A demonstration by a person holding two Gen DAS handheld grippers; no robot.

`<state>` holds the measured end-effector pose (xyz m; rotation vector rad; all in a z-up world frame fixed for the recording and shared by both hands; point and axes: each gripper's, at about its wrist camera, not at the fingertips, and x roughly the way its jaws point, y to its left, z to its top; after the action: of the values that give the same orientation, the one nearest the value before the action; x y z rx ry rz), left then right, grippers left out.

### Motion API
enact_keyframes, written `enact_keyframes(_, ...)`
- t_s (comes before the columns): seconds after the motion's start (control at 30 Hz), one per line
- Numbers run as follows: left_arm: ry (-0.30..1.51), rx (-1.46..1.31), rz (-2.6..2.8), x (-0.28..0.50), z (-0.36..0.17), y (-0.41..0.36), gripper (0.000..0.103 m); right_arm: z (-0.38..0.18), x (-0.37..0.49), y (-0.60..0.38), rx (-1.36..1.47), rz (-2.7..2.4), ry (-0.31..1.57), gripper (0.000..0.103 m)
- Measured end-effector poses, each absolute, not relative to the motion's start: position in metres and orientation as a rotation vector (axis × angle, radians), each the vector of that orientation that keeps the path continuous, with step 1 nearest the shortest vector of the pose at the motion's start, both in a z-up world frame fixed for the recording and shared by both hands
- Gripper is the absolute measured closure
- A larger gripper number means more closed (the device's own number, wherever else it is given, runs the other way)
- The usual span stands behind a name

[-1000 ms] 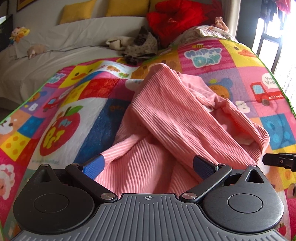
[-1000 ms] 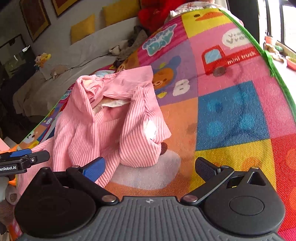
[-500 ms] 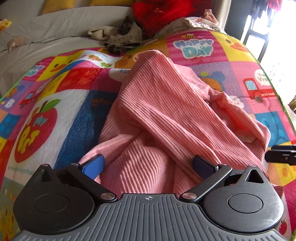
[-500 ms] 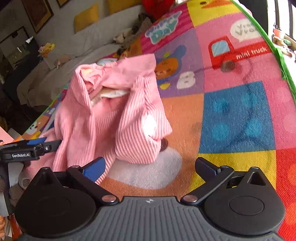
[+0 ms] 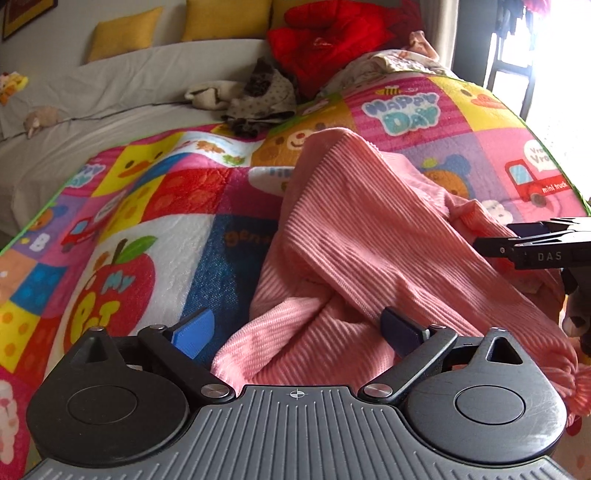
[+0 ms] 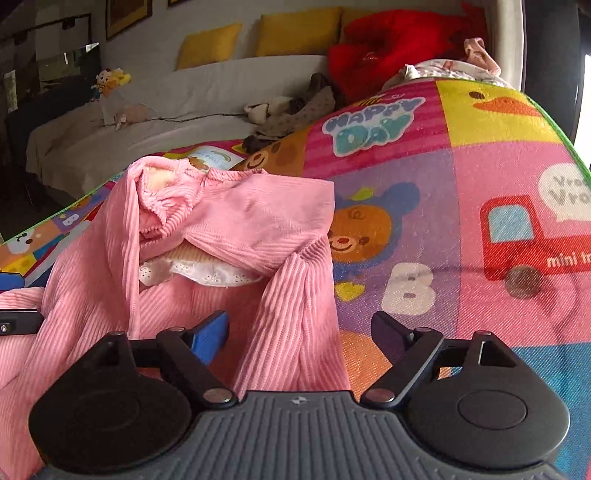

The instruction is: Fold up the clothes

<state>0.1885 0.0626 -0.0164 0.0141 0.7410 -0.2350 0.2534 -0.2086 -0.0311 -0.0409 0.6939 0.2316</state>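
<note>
A pink ribbed garment (image 5: 354, 236) lies crumpled on a colourful patchwork play mat (image 5: 155, 206). My left gripper (image 5: 295, 328) is open, low over the garment's near edge, with pink cloth bunched between its fingers. The right gripper shows at the right edge of the left wrist view (image 5: 543, 247). In the right wrist view the garment (image 6: 229, 229) shows a collar and a white lace lining (image 6: 199, 269). My right gripper (image 6: 299, 332) is open, with a hanging sleeve (image 6: 295, 325) between its fingers, over the mat (image 6: 461, 206).
Behind the mat a grey sofa (image 5: 110, 96) holds yellow cushions (image 5: 225, 16), a red jacket (image 5: 328, 37), dark and beige clothes (image 5: 255, 96) and small plush toys (image 6: 110, 75). The mat's green edge (image 5: 51, 199) runs along the left. A bright window is at the far right.
Both grippers have dropped closer to the garment. The right one moved left so the sleeve now lies between its fingers. The right gripper reaches further into the left view.
</note>
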Motion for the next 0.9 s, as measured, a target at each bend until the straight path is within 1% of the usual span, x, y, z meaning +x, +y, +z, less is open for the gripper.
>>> enact_keyframes(0.03, 0.748, 0.017, -0.241, 0.189, -0.018, 0.062, 0.039, -0.033, 0.252, -0.208, -0.044, 0.241, 0.697, 0.036)
enact_keyframes(0.07, 0.755, 0.019, -0.247, 0.190, -0.020, 0.061, 0.039, -0.036, 0.251, -0.208, -0.049, 0.251, 0.699, 0.039)
enact_keyframes(0.1, 0.747, 0.031, -0.245, 0.190, -0.022, 0.060, 0.040, -0.036, 0.249, -0.206, -0.062, 0.257, 0.696, 0.053)
enact_keyframes(0.13, 0.736, 0.045, -0.241, 0.189, -0.024, 0.058, 0.042, -0.036, 0.246, -0.205, -0.070, 0.261, 0.693, 0.062)
enact_keyframes(0.17, 0.728, 0.058, -0.242, 0.187, -0.025, 0.057, 0.044, -0.036, 0.243, -0.204, -0.076, 0.265, 0.690, 0.066)
enact_keyframes(0.2, 0.723, 0.067, -0.243, 0.185, -0.025, 0.056, 0.049, -0.034, 0.239, -0.205, -0.074, 0.268, 0.693, 0.079)
enact_keyframes(0.23, 0.718, 0.075, -0.244, 0.183, -0.025, 0.054, 0.057, -0.033, 0.235, -0.205, -0.072, 0.271, 0.697, 0.087)
enact_keyframes(0.27, 0.718, 0.077, -0.247, 0.179, -0.024, 0.053, 0.061, -0.032, 0.231, -0.206, -0.071, 0.273, 0.701, 0.090)
enact_keyframes(0.3, 0.722, 0.073, -0.251, 0.175, -0.022, 0.052, 0.070, -0.031, 0.224, -0.207, -0.071, 0.277, 0.705, 0.093)
enact_keyframes(0.33, 0.727, 0.069, -0.254, 0.170, -0.021, 0.051, 0.076, -0.031, 0.217, -0.209, -0.071, 0.282, 0.708, 0.094)
enact_keyframes(0.43, 0.748, 0.073, -0.287, 0.146, -0.017, 0.043, 0.077, -0.029, 0.191, -0.214, -0.078, 0.296, 0.715, 0.095)
enact_keyframes(0.53, 0.761, 0.089, -0.358, 0.103, -0.015, 0.032, 0.076, -0.027, 0.150, -0.226, -0.095, 0.310, 0.721, 0.096)
enact_keyframes(0.57, 0.762, 0.097, -0.386, 0.087, -0.014, 0.027, 0.074, -0.025, 0.138, -0.230, -0.098, 0.312, 0.724, 0.096)
enact_keyframes(0.63, 0.757, 0.102, -0.416, 0.063, -0.012, 0.023, 0.060, -0.022, 0.113, -0.240, -0.110, 0.307, 0.729, 0.095)
enact_keyframes(0.67, 0.755, 0.104, -0.430, 0.051, -0.011, 0.021, 0.057, -0.020, 0.100, -0.245, -0.120, 0.299, 0.730, 0.095)
enact_keyframes(0.73, 0.734, 0.106, -0.446, 0.038, -0.005, 0.019, 0.043, -0.006, 0.076, -0.255, -0.132, 0.285, 0.696, 0.089)
enact_keyframes(0.77, 0.710, 0.118, -0.448, 0.033, 0.000, 0.018, 0.040, 0.003, 0.064, -0.259, -0.132, 0.290, 0.671, 0.083)
enact_keyframes(0.8, 0.685, 0.132, -0.444, 0.029, 0.005, 0.017, 0.032, 0.012, 0.053, -0.263, -0.132, 0.294, 0.647, 0.075)
enact_keyframes(0.83, 0.661, 0.147, -0.439, 0.026, 0.009, 0.016, 0.025, 0.021, 0.042, -0.265, -0.107, 0.346, 0.637, 0.070)
enact_keyframes(0.9, 0.624, 0.172, -0.440, 0.023, 0.017, 0.013, 0.022, 0.039, 0.023, -0.267, -0.050, 0.464, 0.619, 0.053)
